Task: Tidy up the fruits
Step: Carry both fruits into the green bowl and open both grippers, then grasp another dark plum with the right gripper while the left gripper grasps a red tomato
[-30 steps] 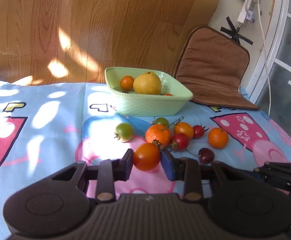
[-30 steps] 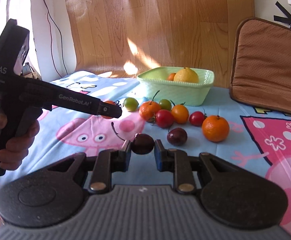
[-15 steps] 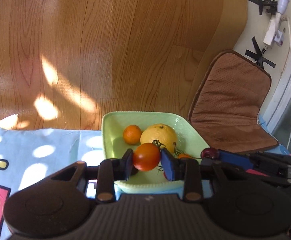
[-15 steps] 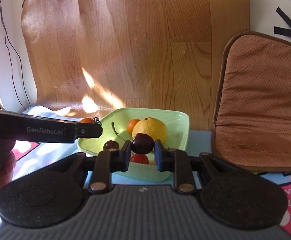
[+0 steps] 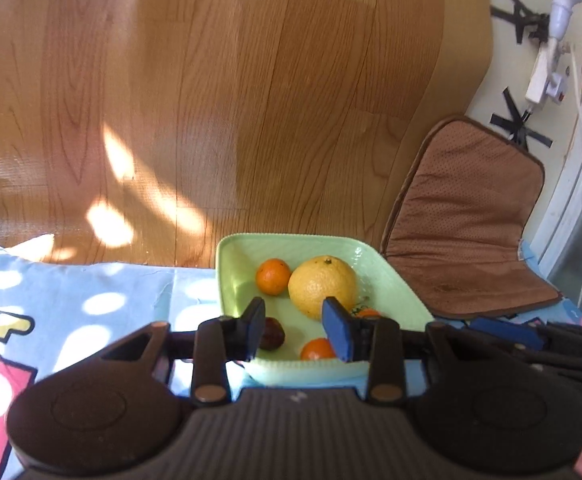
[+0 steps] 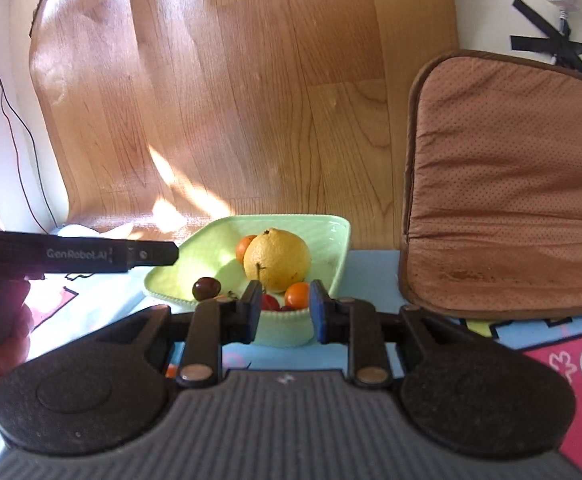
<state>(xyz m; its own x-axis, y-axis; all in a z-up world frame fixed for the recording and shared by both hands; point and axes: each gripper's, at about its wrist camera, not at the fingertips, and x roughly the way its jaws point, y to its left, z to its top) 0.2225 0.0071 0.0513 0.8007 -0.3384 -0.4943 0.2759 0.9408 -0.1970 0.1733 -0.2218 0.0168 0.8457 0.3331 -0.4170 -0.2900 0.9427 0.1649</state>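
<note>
A pale green bowl [image 5: 391, 280] [image 6: 331, 236] holds a large yellow citrus [image 5: 323, 286] [image 6: 277, 258], a small orange [image 5: 273, 276], a dark cherry [image 5: 271, 333] [image 6: 206, 288], an orange tomato [image 5: 318, 349] [image 6: 297, 295] and a red tomato [image 6: 269, 302]. My left gripper [image 5: 296, 330] is open and empty just above the bowl's near rim. My right gripper [image 6: 283, 308] is open and empty at the bowl's near side. The left gripper's arm also shows in the right wrist view [image 6: 91, 255].
A brown cushion [image 5: 467, 216] [image 6: 511, 184] leans against the wall right of the bowl. A wood-grain sheet [image 5: 211, 100] rises behind. The bowl stands on a blue and pink cartoon cloth [image 5: 91, 300] [image 6: 551, 344]. Other fruit is hidden below the grippers.
Both grippers opened over the bowl. The orange tomato left the left gripper and the dark cherry left the right gripper; both now lie in the bowl.
</note>
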